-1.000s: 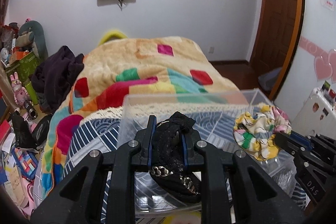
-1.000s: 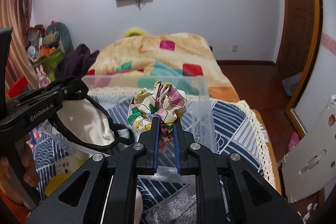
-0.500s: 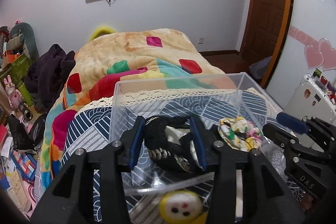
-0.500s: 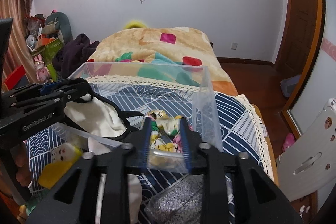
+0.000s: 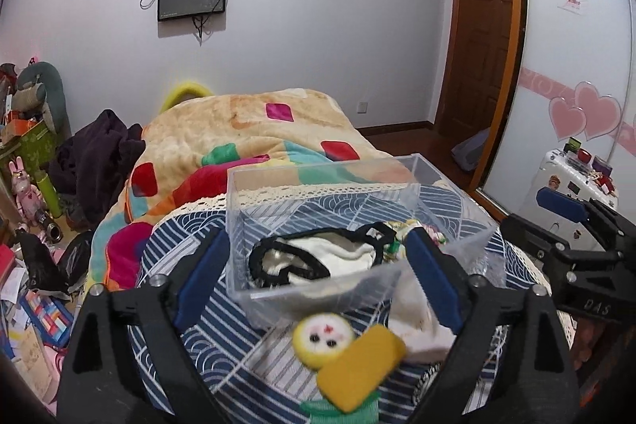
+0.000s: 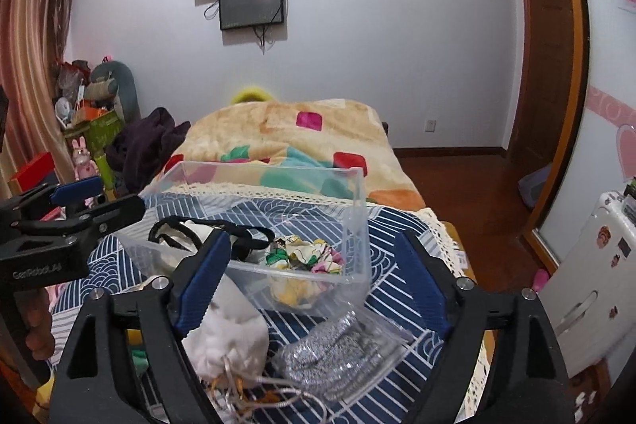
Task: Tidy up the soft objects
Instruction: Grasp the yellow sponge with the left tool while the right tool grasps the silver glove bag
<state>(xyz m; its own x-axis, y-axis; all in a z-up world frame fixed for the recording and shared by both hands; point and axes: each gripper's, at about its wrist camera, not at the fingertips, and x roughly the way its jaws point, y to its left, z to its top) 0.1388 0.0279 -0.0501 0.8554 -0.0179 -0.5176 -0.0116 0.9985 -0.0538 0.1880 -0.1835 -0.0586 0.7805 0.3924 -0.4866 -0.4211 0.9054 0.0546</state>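
Note:
A clear plastic box (image 5: 318,181) (image 6: 357,225) stands on the blue patterned cloth. Inside lie a black-and-cream eye mask (image 5: 314,257) (image 6: 187,233) and a floral scrunchie (image 6: 306,255), whose edge shows in the left wrist view (image 5: 397,229). My left gripper (image 5: 318,273) is open and empty in front of the box. My right gripper (image 6: 314,277) is open and empty in front of the box too. A yellow plush toy (image 5: 346,344), a white pouch (image 6: 226,336) and a silver glitter bag (image 6: 338,352) lie on the cloth before the box.
A colourful blanket (image 5: 246,146) covers the bed behind the box. A dark garment (image 5: 95,161) lies at its left. Clutter (image 5: 28,265) fills the floor at left. A white cabinet (image 6: 588,273) stands at right, near a wooden door (image 6: 544,66).
Both grippers opened wide, let go of the eye mask and the scrunchie into the box, and pulled back toward me.

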